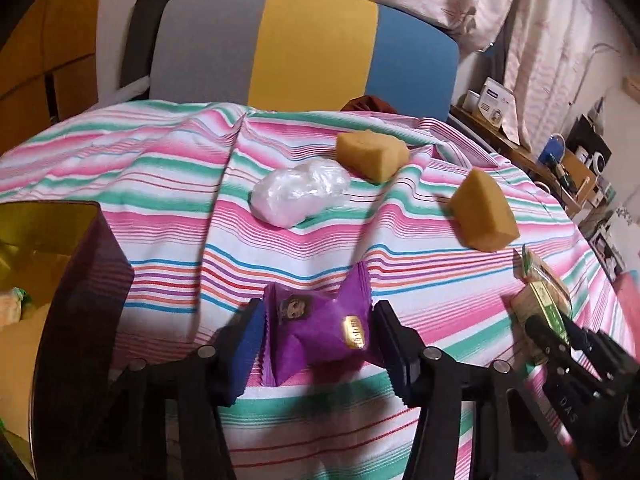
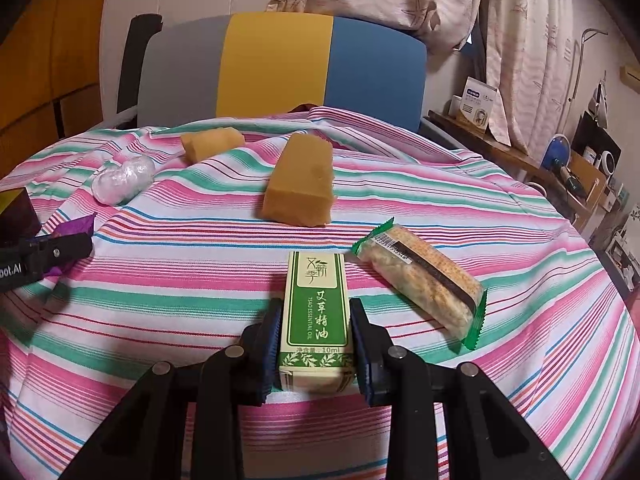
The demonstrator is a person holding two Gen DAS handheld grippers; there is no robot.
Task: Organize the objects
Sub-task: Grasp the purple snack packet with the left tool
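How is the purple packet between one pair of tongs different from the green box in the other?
The purple packet is a soft, crinkled foil pillow with zigzag ends; the green box is a stiff, straight-edged carton. The packet is purple with a small gold label; the box is cream and green with printed characters. The left tongs flank the packet, while the right tongs are clamped on the box. Both lie on the striped cloth.

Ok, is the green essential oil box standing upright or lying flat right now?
Lying flat. The green essential oil box rests lengthwise on the striped cloth, printed face up, with the right gripper jaws pressed against its sides.
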